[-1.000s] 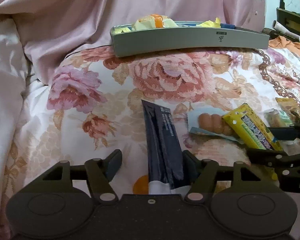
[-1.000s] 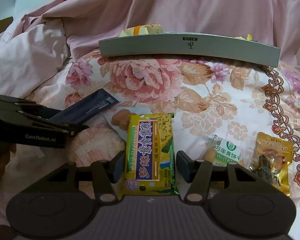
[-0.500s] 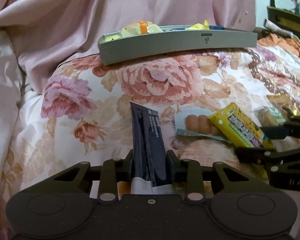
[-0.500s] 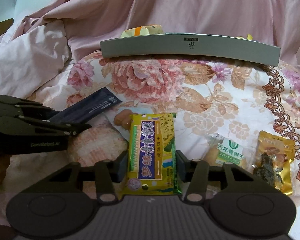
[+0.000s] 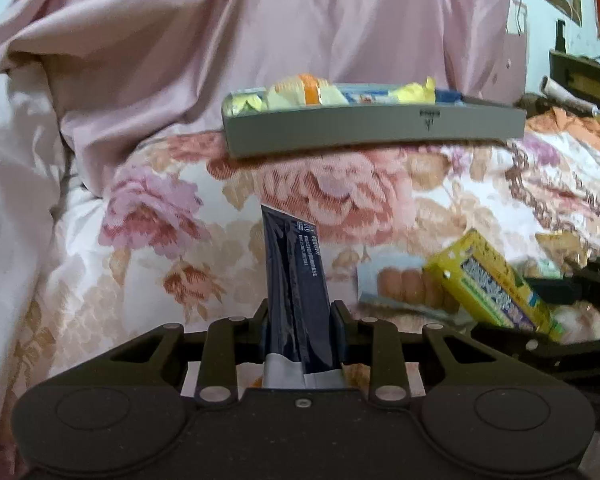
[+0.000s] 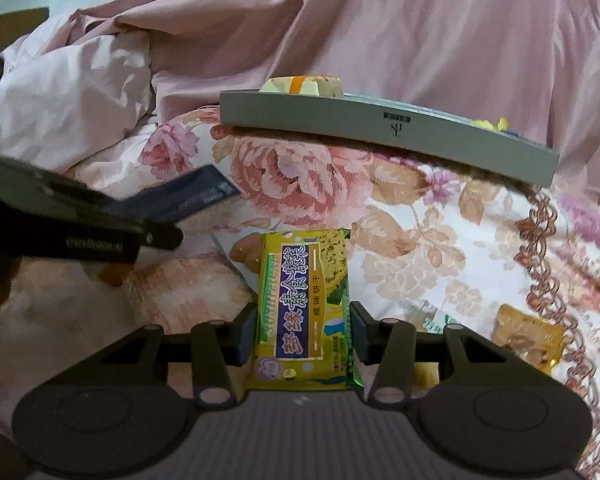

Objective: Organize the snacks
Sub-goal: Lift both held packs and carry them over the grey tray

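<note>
- The grey tray (image 5: 374,130) rests on the floral bedspread (image 5: 160,248) at the far side, in front of a heap of pink fabric (image 5: 260,32); it serves as the landmark here.
- Inside the tray lie several yellow and orange wrapped snacks (image 5: 308,94), with a blue wrapper among them.
- The left tool (image 5: 302,330) is clamped on the dark navy packet (image 5: 296,276), which stands nearly upright between its fingers, well short of the tray's near wall and below the tray's left end.
- The right tool (image 6: 302,330) is clamped on the yellow cracker pack (image 6: 304,304), its fingers pressing both long edges; the pack points toward the middle of the tray's near wall and is well apart from it.
- A clear packet of round brown biscuits (image 5: 404,284) lies on the bedspread on the near side of the tray, between the navy packet and the yellow pack, partly hidden under the latter.
- A gold packet (image 6: 528,338) lies on the bedspread nearer than the tray's right end, to the right of the right tool.
- A green and white packet (image 6: 434,320) sits just behind the right tool's right finger, mostly hidden.
</note>
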`<state>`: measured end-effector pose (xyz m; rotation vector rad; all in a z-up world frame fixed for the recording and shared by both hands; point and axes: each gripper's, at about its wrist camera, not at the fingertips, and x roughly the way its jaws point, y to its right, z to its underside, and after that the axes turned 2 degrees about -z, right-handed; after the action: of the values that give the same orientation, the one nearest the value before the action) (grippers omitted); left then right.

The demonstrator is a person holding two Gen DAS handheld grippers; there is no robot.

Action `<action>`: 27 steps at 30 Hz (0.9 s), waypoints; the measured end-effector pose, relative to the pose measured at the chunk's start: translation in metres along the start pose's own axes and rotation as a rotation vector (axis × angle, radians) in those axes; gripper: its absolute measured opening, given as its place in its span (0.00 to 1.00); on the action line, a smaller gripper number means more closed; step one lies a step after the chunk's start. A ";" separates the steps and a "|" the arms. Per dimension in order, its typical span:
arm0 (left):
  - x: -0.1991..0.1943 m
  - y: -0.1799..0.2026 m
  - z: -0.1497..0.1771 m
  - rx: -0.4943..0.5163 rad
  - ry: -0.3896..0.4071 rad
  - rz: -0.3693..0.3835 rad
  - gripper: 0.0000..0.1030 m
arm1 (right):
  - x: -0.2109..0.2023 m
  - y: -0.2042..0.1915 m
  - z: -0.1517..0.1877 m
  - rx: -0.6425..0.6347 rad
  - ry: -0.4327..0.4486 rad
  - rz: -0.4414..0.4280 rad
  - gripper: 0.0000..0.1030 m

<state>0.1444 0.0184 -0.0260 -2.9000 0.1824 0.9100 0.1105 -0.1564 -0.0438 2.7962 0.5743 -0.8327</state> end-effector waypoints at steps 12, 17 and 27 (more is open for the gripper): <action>-0.037 0.014 -0.020 -0.061 0.107 0.034 0.31 | -0.018 0.009 -0.015 -0.004 0.107 0.019 0.50; -0.046 0.025 -0.040 -0.080 0.141 0.040 0.31 | -0.030 0.022 -0.030 0.016 0.198 0.029 0.50; -0.024 0.051 -0.128 -0.032 0.207 0.048 0.31 | -0.030 0.070 -0.090 0.045 0.387 0.061 0.50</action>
<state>0.1892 -0.0464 0.0896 -3.0289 0.2554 0.6227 0.1603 -0.2060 0.0514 3.0173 0.5232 -0.2927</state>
